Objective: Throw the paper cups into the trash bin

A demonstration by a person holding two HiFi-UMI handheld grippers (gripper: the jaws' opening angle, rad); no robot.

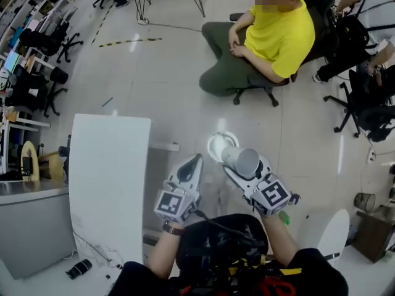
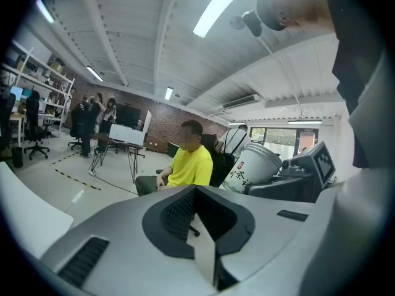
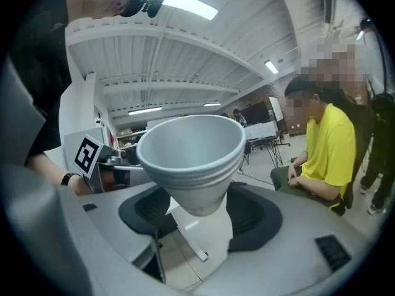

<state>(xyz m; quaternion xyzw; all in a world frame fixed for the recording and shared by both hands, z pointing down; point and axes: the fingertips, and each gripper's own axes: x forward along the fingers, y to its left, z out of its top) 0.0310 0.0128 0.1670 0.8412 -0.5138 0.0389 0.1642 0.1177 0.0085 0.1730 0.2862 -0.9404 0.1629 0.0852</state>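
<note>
Right gripper (image 1: 242, 169) is clamped on the tapered lower body of a paper cup (image 1: 241, 160). The cup lies near level with its mouth pointing away from the holder. The right gripper view (image 3: 199, 219) shows the pads on either side of the cup (image 3: 190, 158). Doubled lines under the rim suggest nested cups, but that is not certain. Left gripper (image 1: 194, 168) is closed on nothing and held just beside the right one. Its own view (image 2: 199, 209) shows the jaws meeting with only air between.

The pale round rim on the floor just beyond the cup is probably the trash bin (image 1: 214, 147) seen from above. The cup overlaps its near edge in the head view; how far above it the cup sits cannot be read.

Step in hand, as judged: carry and drop.
- Bring the cup fully over the opening before letting go.
- Tip the mouth downward so it falls straight — a level cup may catch the rim and roll off.
- Open the jaws wide in one move, since thin paper can cling to a pad.
- Keep the left gripper out of the drop path.

Surroundings:
- The floor (image 1: 154, 91) is glossy and pale, with a strip of striped tape (image 1: 126, 42) farther out.
- A white desk (image 1: 108, 184) stands to the left of the grippers.
- A seated person (image 1: 271, 39) in a yellow shirt is well beyond the bin, with office chairs (image 1: 52, 45) around the edges.
</note>
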